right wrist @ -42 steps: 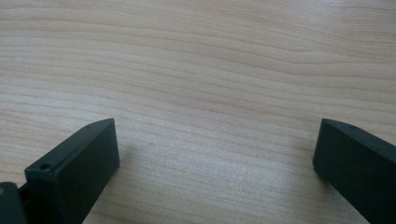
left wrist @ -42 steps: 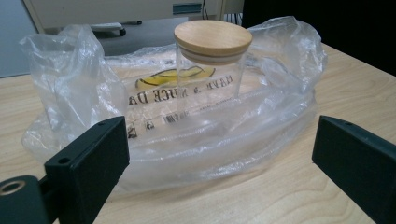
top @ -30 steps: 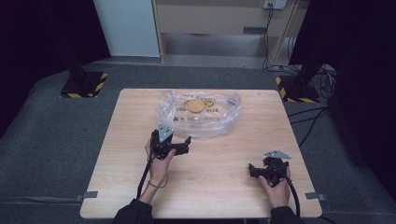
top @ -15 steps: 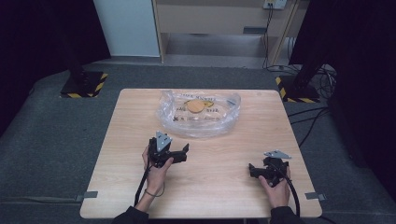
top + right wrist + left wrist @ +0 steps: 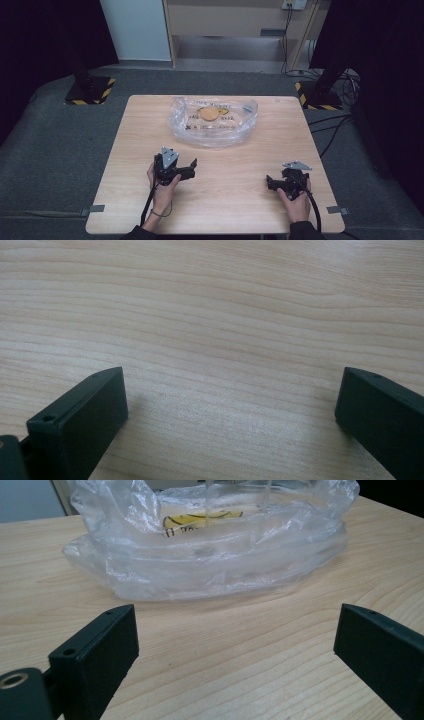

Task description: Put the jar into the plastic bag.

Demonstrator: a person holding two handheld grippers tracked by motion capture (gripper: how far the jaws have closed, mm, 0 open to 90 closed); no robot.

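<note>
A crumpled clear plastic bag (image 5: 212, 125) lies at the middle back of the wooden table (image 5: 240, 165), with a round tan item (image 5: 209, 114) and yellow print inside. My left gripper (image 5: 190, 170) hovers in front of the bag and a little left of it, open and holding nothing. In the left gripper view the bag (image 5: 210, 545) lies just ahead of the wide-apart jaws, and the left gripper (image 5: 235, 625) is over bare wood. My right gripper (image 5: 270, 184) rests near the front right of the table, open and empty. In the right gripper view the right gripper (image 5: 232, 390) faces bare wood.
The table stands on a dark grey floor. Two black stand bases with yellow-striped edges (image 5: 90, 90) (image 5: 320, 95) sit past the far corners. Cables (image 5: 340, 130) run along the floor at the right. A wooden cabinet (image 5: 235, 25) stands behind.
My left gripper has drawn back from the bag toward the table's front edge. The right gripper has stayed put.
</note>
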